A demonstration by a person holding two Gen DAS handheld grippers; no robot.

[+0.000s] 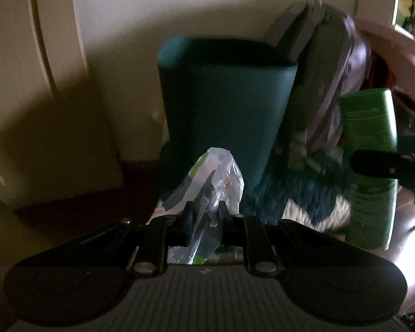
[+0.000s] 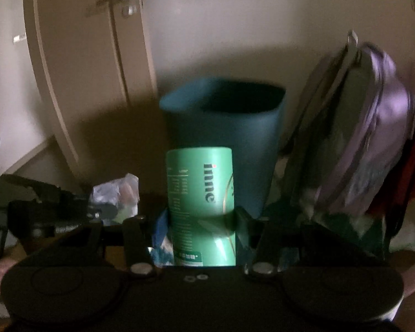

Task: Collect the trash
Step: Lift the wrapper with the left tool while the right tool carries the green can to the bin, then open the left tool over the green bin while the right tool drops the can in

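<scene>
My left gripper (image 1: 204,210) is shut on a crumpled clear plastic wrapper (image 1: 221,177) with green print, which sticks up between its fingers. My right gripper (image 2: 203,215) is shut on a green cardboard tube (image 2: 200,193) that stands upright between the pads. A teal waste bin (image 1: 224,96) stands straight ahead against the wall, its mouth open and dark inside; in the right wrist view the teal bin (image 2: 227,119) rises just behind the tube. In the left wrist view the tube (image 1: 370,144) and the right gripper's finger (image 1: 387,166) show at the right. The wrapper (image 2: 119,191) and the left gripper (image 2: 105,211) show at the left of the right wrist view.
A purple and grey bag (image 2: 373,127) leans against the bin's right side. A pale door (image 2: 96,69) with a handle (image 2: 119,0) stands left of the bin. A teal and white shaggy rug (image 1: 304,182) lies on the floor below the bag.
</scene>
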